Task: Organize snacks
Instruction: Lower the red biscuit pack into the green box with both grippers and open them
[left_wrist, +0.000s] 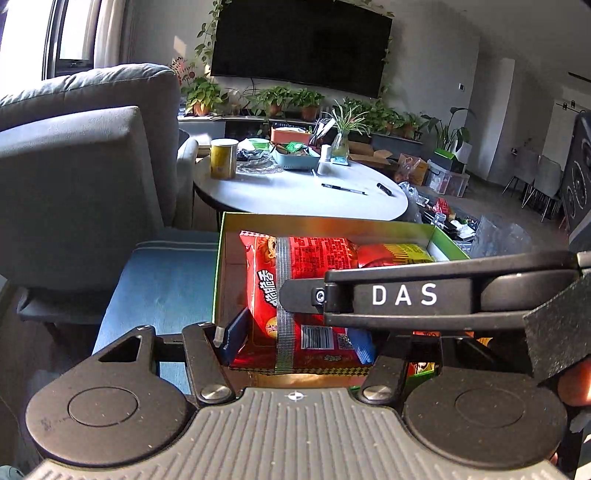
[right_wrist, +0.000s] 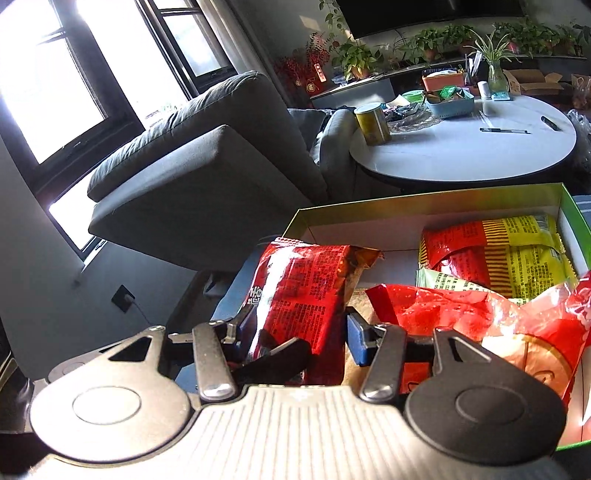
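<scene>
Sofa (left_wrist: 85, 155): grey, noted at far left, beside the box. Left tongs (left_wrist: 295, 341): spread wide around a red packet (left_wrist: 295, 280) standing in the box (left_wrist: 221, 266); no contact with the pads is discernible, so no grip is recorded. Right tongs (right_wrist: 291, 332): likewise parted either side of the same packet (right_wrist: 299, 295), whose top rises above the box wall; a firm hold cannot be told. Further packets, yellow (right_wrist: 517, 251) and red (right_wrist: 480, 321), are lodged at right. Step judged: packet being seated in the box. Next move judged: settling it flat. Open floor is left between packets; the left wall lies close.
</scene>
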